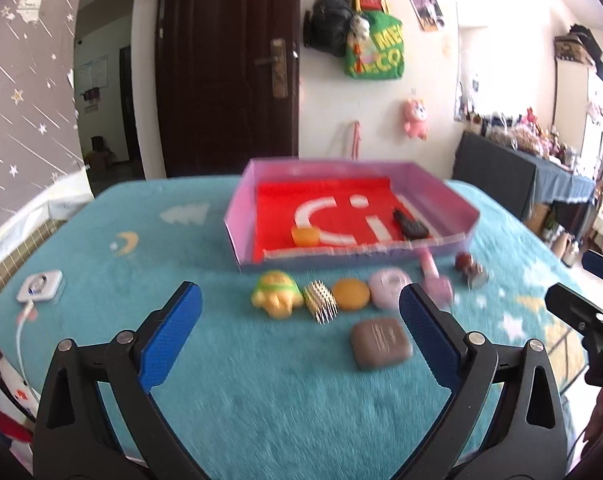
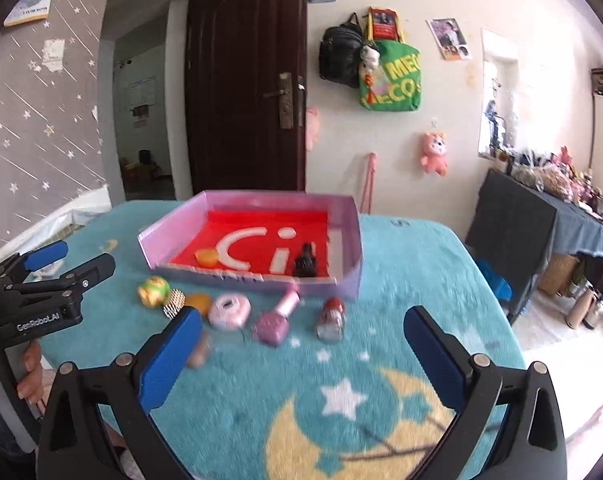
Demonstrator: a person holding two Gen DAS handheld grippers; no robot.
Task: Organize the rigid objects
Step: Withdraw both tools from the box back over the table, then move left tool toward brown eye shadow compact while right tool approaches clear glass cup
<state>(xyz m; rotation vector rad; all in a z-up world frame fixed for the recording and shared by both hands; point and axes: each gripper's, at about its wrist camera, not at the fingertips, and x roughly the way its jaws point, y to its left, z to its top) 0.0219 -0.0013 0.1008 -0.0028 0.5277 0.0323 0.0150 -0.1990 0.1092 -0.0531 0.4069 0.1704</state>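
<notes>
A pink tray with a red floor (image 1: 237,240) (image 2: 349,236) stands on the teal blanket and holds an orange piece (image 1: 305,236) (image 2: 206,257) and a dark bottle (image 1: 411,225) (image 2: 304,262). In front of it lie a yellow-green turtle toy (image 1: 276,292) (image 2: 153,291), a spiky gold piece (image 1: 320,300), an orange disc (image 1: 351,294), a pink round case (image 1: 388,288) (image 2: 229,311), a pink nail-polish bottle (image 2: 277,318), a red-capped bottle (image 2: 331,318) and a brown square case (image 1: 381,343). My left gripper (image 1: 301,312) hangs open short of the row, nothing between its fingers. My right gripper (image 2: 301,332) is open and empty too.
A white charger with a cable (image 1: 41,286) lies at the blanket's left edge. Behind the tray are a dark door (image 1: 229,68) and bags on the wall (image 1: 375,46). A dark table with clutter (image 2: 541,232) stands to the right. A hand (image 2: 29,364) holds the left gripper's handle.
</notes>
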